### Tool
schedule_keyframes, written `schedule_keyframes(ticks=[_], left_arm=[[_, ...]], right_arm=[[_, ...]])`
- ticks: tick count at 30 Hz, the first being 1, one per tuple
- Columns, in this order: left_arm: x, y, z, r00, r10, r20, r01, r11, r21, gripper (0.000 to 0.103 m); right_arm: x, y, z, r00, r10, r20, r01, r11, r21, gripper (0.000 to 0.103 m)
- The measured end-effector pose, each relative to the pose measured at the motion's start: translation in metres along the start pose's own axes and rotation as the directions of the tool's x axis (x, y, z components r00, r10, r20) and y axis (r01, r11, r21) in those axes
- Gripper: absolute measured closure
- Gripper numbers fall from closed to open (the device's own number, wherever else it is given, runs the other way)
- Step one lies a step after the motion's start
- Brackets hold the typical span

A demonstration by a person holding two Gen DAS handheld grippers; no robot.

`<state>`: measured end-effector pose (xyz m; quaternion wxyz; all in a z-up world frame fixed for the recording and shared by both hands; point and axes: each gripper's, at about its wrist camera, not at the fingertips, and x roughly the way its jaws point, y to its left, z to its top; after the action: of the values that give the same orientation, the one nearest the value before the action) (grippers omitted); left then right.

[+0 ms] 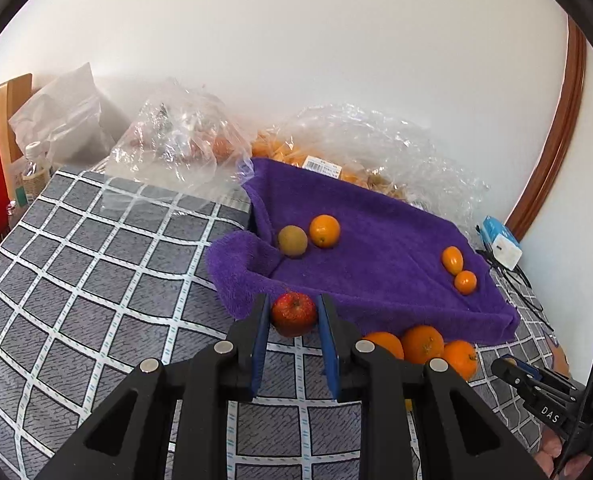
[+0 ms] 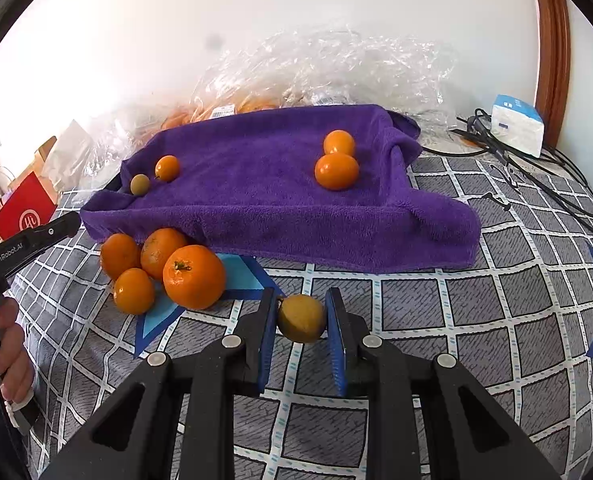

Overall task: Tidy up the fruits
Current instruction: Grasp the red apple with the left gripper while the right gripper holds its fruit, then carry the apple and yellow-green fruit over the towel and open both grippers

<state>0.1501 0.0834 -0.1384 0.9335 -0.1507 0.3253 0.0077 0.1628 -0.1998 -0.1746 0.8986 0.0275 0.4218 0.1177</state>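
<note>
While both hands hover over a bed covered in a grey checked sheet [image 1: 96, 280], each gripper is clamped on a fruit. The left gripper [image 1: 292, 312] holds a red apple [image 1: 293, 314] just in front of a purple towel [image 1: 376, 240]. The right gripper [image 2: 301, 316] holds a small yellow fruit [image 2: 301, 319] near a cluster of oranges [image 2: 164, 268] at the towel's front edge. Four more small fruits lie on the towel; clear plastic bags [image 1: 184, 140] sit behind it.
</note>
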Motion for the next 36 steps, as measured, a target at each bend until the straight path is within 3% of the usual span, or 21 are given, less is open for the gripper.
schedule_keyframes(ticks=[15, 25, 30, 36], left_arm=[[-0.01, 0.004, 0.005, 1.0, -0.013, 0.027, 0.013, 1.0, -0.025, 0.08], [-0.017, 0.017, 0.021, 0.999, 0.05, 0.022, -0.049, 0.997, -0.055, 0.08], [-0.021, 0.01, 0.038, 0.995, 0.096, 0.005, -0.096, 0.995, 0.002, 0.08], [-0.011, -0.004, 0.064, 0.997, 0.08, -0.002, -0.08, 0.995, 0.053, 0.08]], right_arm=[[-0.037, 0.008, 0.041, 0.996, -0.042, 0.079, 0.042, 0.999, 0.002, 0.079], [-0.05, 0.009, 0.083, 0.992, -0.031, 0.123, 0.027, 0.999, 0.032, 0.079], [-0.053, 0.005, 0.102, 0.988, -0.035, 0.15, 0.029, 0.999, 0.044, 0.079], [-0.031, -0.001, 0.113, 0.99, -0.053, 0.134, 0.044, 0.997, 0.067, 0.079]])
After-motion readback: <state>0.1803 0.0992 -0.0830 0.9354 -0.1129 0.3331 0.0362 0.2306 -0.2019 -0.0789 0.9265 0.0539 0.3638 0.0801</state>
